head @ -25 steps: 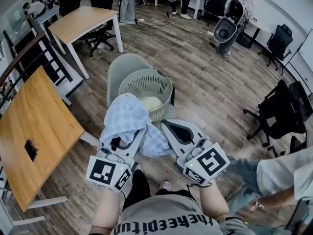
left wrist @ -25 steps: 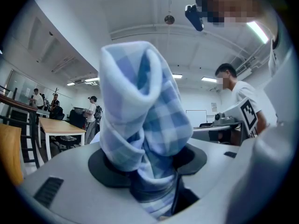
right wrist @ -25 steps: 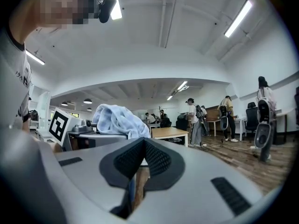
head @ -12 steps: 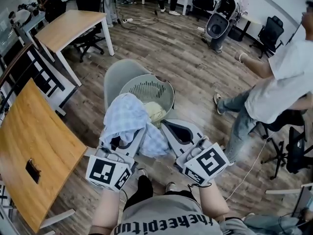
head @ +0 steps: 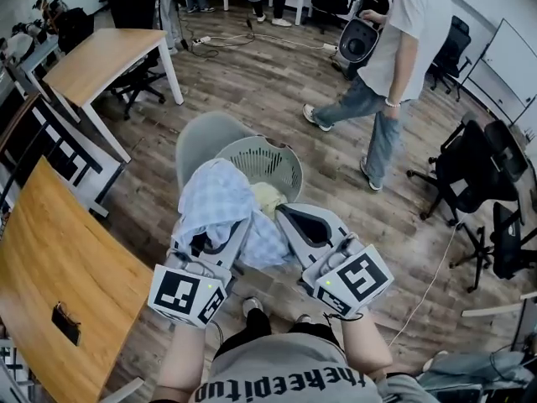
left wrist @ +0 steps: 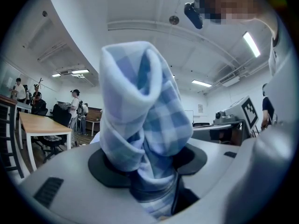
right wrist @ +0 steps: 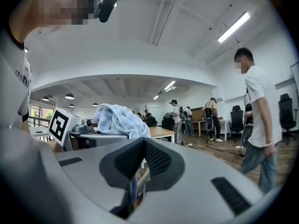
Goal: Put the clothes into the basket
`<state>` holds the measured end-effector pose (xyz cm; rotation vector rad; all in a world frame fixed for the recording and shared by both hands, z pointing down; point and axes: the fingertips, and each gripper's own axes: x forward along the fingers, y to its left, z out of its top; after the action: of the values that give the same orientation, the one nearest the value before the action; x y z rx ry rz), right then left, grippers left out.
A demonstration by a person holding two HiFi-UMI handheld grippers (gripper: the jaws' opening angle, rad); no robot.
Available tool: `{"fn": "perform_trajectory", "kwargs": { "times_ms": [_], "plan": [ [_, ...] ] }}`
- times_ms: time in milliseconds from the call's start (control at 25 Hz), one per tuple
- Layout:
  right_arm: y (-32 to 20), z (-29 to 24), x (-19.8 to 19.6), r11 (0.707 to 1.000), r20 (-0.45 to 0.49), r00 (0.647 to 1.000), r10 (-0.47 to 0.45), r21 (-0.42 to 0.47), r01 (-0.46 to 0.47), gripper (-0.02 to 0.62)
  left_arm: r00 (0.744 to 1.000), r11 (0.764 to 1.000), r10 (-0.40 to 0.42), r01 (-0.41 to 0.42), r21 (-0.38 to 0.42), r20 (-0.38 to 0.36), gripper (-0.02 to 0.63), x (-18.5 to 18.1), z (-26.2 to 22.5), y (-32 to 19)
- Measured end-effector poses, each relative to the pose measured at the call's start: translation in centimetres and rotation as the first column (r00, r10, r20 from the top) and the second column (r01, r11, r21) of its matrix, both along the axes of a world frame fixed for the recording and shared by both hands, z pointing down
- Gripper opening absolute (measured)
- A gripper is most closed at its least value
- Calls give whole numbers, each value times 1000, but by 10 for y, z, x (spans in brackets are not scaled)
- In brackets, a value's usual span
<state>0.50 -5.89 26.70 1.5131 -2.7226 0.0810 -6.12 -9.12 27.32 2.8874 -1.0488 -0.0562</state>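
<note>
A pale blue checked cloth (head: pixel 220 200) is bunched in my left gripper (head: pixel 216 225), whose jaws are shut on it. In the left gripper view the cloth (left wrist: pixel 140 134) rises in a thick fold between the dark pads (left wrist: pixel 105 164) and hides most of what lies ahead. Just beyond it a pale round laundry basket (head: pixel 281 154) sits on a grey chair (head: pixel 201 137), with a yellowish cloth (head: pixel 267 196) inside. My right gripper (head: pixel 289 217) is level beside the left one, shut with nothing in it. In the right gripper view, the right gripper (right wrist: pixel 140 148) has its pads together.
A person in a white shirt (head: pixel 398 49) walks across the wooden floor behind the basket. Wooden tables stand at the left (head: pixel 50 250) and far left (head: pixel 105 53). Black office chairs (head: pixel 470 175) stand at the right, and a cable (head: pixel 428 284) trails over the floor.
The view has swung over the room: tables and floor slid left and down. The person in white walked from the right edge to behind the basket. Both grippers and the cloth kept their hold.
</note>
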Motion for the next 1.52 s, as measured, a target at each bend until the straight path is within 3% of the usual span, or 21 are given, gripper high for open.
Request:
{"fn": "perform_trajectory", "kwargs": {
  "times_ms": [400, 760, 1520],
  "plan": [
    [-22, 10, -8, 997, -4, 997, 77, -20, -77, 11, 998, 998, 62, -62, -18, -2, 250, -7, 11, -30],
    [-40, 16, 13, 991, -15, 992, 123, -42, -124, 11, 996, 995, 85, -86, -45, -18, 249, 8, 21, -55],
    [-154, 30, 51, 994, 8, 998, -70, -86, 71, 11, 995, 991, -92, 94, -91, 27, 249, 41, 38, -148]
  ]
}}
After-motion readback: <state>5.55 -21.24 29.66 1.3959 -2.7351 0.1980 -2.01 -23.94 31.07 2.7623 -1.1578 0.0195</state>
